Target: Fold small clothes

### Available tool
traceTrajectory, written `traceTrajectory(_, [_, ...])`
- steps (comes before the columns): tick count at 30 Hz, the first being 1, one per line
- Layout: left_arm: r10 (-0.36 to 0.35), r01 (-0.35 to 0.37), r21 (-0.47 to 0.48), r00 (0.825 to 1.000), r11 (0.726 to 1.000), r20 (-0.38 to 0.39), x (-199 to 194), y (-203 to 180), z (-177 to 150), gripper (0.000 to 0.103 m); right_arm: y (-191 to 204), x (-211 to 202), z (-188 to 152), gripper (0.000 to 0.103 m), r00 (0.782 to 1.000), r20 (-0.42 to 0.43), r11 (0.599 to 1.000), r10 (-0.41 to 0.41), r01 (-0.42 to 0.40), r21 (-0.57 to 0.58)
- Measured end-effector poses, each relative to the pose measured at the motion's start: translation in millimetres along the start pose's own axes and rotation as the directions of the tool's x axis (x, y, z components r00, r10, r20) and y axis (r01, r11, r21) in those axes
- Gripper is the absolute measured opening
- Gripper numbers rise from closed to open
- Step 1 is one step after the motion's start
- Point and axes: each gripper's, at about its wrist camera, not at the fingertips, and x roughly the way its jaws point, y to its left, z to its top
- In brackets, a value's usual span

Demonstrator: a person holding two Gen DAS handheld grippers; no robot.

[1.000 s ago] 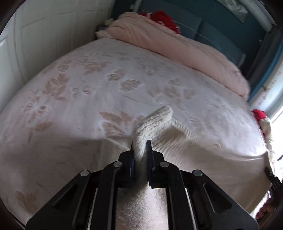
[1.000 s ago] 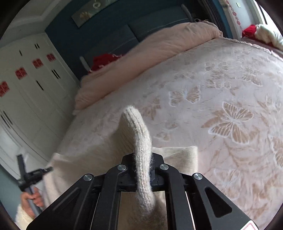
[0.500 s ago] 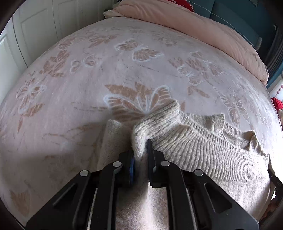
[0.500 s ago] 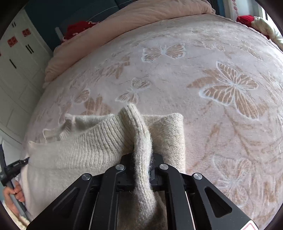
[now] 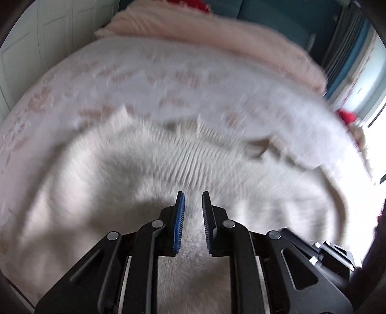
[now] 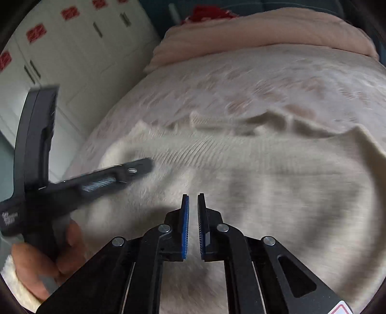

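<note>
A cream knit sweater (image 5: 193,157) lies spread on the bed, its ribbed edge toward the far side; it also fills the right wrist view, sweater (image 6: 265,174). My left gripper (image 5: 193,193) hovers over its near part, jaws opening, with a clear gap and nothing between the blue pads. From the right wrist view the left gripper (image 6: 142,165) shows side-on at the left, held by a hand (image 6: 36,265). My right gripper (image 6: 193,195) hangs above the sweater, jaws closing to a narrow slit with no cloth in it. Both views are motion-blurred.
The sweater rests on a pale bedcover (image 5: 168,72) with a butterfly print. A rolled pink duvet (image 5: 229,36) lies along the headboard side, with a red item (image 6: 207,12) behind it. White wardrobe doors (image 6: 84,48) stand to the left of the bed.
Both grippers held the sweater's ribbed edge before and have let it go. The sweater now lies on the bed, and both grippers have drawn back over its near part.
</note>
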Motion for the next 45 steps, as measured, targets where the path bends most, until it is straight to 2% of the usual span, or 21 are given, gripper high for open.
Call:
traceTrajectory(2, [-0.009, 0.009, -0.02, 1.0, 1.0, -0.005, 10.4, 14.0, -0.3, 0.015, -21.4, 7.7, 6.3, 0.0, 0.996, -0.001, 0.996, -0.085, 0.085, 0.01])
traceTrajectory(4, [0.004, -0.004, -0.025, 1.0, 1.0, 0.012, 7.6, 31.8, 5.4, 0.014, -71.4, -7.5, 14.5, 0.0, 0.987, 0.027, 0.982, -0.161, 0.157, 0.103])
traceTrajectory(5, [0.023, -0.022, -0.02, 1.0, 1.0, 0.02, 5.9, 42.7, 10.2, 0.014, -112.7, -25.7, 16.5, 0.0, 0.974, 0.046, 0.96, -0.223, 0.211, 0.186])
traceTrajectory(7, [0.039, -0.038, -0.03, 0.999, 0.999, 0.014, 9.3, 60.3, 14.6, 0.015, -161.6, -50.3, 11.8, 0.0, 0.956, 0.061, 0.924, -0.287, 0.259, 0.283])
traceTrajectory(8, [0.012, -0.012, -0.047, 1.0, 0.999, -0.003, 15.0, 69.7, 16.7, 0.015, -185.3, -62.6, 7.1, 0.0, 0.949, 0.061, 0.902, -0.31, 0.273, 0.333])
traceTrajectory(10, [-0.011, 0.011, -0.06, 1.0, 0.998, -0.002, 18.9, 75.6, 15.8, 0.015, -199.0, -75.6, 4.2, 0.0, 0.949, 0.058, 0.894, -0.308, 0.269, 0.358])
traceTrajectory(11, [0.007, -0.007, -0.047, 1.0, 0.999, 0.003, 16.6, 71.4, 15.5, 0.014, -195.5, -82.8, 5.5, 0.0, 0.937, 0.052, 0.887, -0.347, 0.309, 0.344])
traceTrajectory(13, [0.003, -0.002, -0.042, 1.0, 0.999, 0.02, 5.0, 64.5, 15.0, 0.015, -182.8, -93.2, 6.0, 0.012, 0.932, 0.086, 0.895, -0.353, 0.309, 0.323])
traceTrajectory(15, [0.022, -0.019, -0.04, 0.997, 0.999, 0.071, -8.6, 63.3, 14.6, 0.02, -180.1, -99.7, 3.1, 0.013, 0.929, 0.114, 0.894, -0.353, 0.299, 0.335])
traceTrajectory(16, [0.074, -0.072, -0.027, 0.994, 0.997, 0.078, -6.2, 64.3, 14.4, 0.03, -181.9, -95.9, 2.4, 0.013, 0.931, 0.107, 0.891, -0.35, 0.296, 0.343])
traceTrajectory(17, [0.11, -0.109, -0.02, 0.992, 0.994, 0.058, 1.9, 66.8, 14.7, 0.031, -186.5, -84.8, 0.1, 0.009, 0.935, 0.064, 0.892, -0.349, 0.311, 0.33])
traceTrajectory(18, [0.12, -0.119, -0.023, 0.992, 0.993, 0.031, 11.0, 71.9, 14.4, 0.031, -181.9, -74.7, -4.6, 0.0, 0.932, 0.025, 0.89, -0.362, 0.337, 0.306])
traceTrajectory(19, [0.112, -0.111, -0.028, 0.993, 0.993, 0.024, 15.1, 75.3, 14.3, 0.031, -184.1, -65.4, -6.7, 0.0, 0.926, -0.006, 0.887, -0.376, 0.363, 0.284])
traceTrajectory(22, [0.126, -0.126, -0.006, 0.991, 0.992, 0.037, 12.2, 71.3, 15.5, 0.031, -172.2, -84.9, -5.8, 0.0, 0.921, 0.049, 0.887, -0.386, 0.356, 0.293])
traceTrajectory(25, [0.139, -0.139, -0.003, 0.99, 0.99, 0.036, 9.5, 68.6, 13.4, 0.031, -141.9, -101.1, -10.6, 0.0, 0.928, 0.101, 0.908, -0.359, 0.322, 0.268])
traceTrajectory(29, [0.149, -0.148, -0.009, 0.988, 0.989, 0.032, 6.1, 65.9, 9.7, 0.031, -138.4, -73.8, -28.5, 0.0, 0.923, 0.0, 0.903, -0.384, 0.376, 0.207])
traceTrajectory(34, [0.149, -0.148, -0.016, 0.989, 0.989, 0.026, -4.6, 66.2, 4.9, 0.031, -121.8, -99.8, -31.4, 0.0, 0.927, 0.062, 0.91, -0.37, 0.348, 0.225])
traceTrajectory(37, [0.149, -0.148, -0.025, 0.989, 0.989, 0.027, -10.2, 67.6, 1.1, 0.031, -124.8, -95.9, -42.7, 0.0, 0.922, 0.025, 0.902, -0.387, 0.373, 0.216])
traceTrajectory(39, [0.142, -0.14, -0.047, 0.989, 0.989, 0.03, -19.4, 70.6, -3.3, 0.031, -135.7, -83.9, -53.5, 0.0, 0.922, -0.023, 0.895, -0.388, 0.382, 0.231])
traceTrajectory(42, [0.103, -0.095, -0.128, 0.993, 0.987, 0.058, -48.3, 87.2, -16.2, 0.032, -118.3, -105.3, -52.6, 0.002, 0.933, 0.024, 0.904, -0.359, 0.341, 0.256])
traceTrajectory(45, [0.056, -0.027, -0.289, 0.994, 0.957, 0.091, -84.7, 123.3, -39.9, 0.052, -78.0, -119.4, -47.3, 0.002, 0.951, 0.08, 0.94, -0.299, 0.28, 0.194])
